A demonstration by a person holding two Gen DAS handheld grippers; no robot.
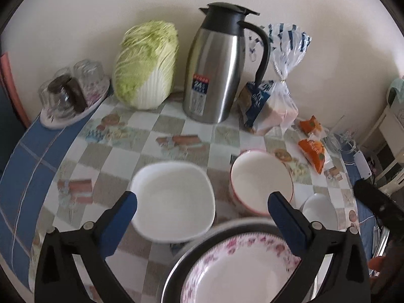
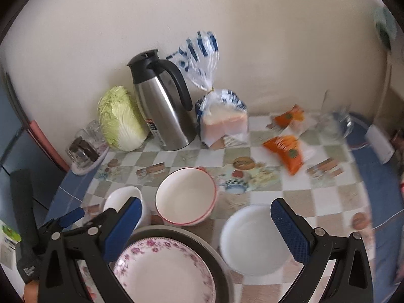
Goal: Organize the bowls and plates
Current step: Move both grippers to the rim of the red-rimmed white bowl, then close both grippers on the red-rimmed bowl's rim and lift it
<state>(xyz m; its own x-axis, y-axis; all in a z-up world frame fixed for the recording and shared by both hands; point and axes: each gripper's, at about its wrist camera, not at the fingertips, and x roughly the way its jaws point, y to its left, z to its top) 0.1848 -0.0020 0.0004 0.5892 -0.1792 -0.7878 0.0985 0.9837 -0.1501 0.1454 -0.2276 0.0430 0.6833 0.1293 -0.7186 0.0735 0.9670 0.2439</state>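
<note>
Floral-rimmed plate (image 1: 242,270) sits nested in a grey-rimmed dish (image 1: 202,240) at the near table edge. Just beyond it: squarish white bowl (image 1: 173,199) to the left, red-rimmed bowl (image 1: 261,180) at centre, small white bowl (image 2: 250,240) to the right, all empty and upright. Left gripper (image 1: 202,202) spread wide, nothing held; right gripper (image 2: 205,217) likewise wide, empty. Far side, against the wall: napa cabbage (image 1: 146,63), steel thermos jug (image 1: 217,63), bagged bread (image 1: 270,106).

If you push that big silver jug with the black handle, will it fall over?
Probably not easily. The jug is tall, so a push near its black lid could tip it, but its bottom looks wide and sits flat on the table. Its shiny metal sides look slippery, so a low push would likely just slide it.
</note>
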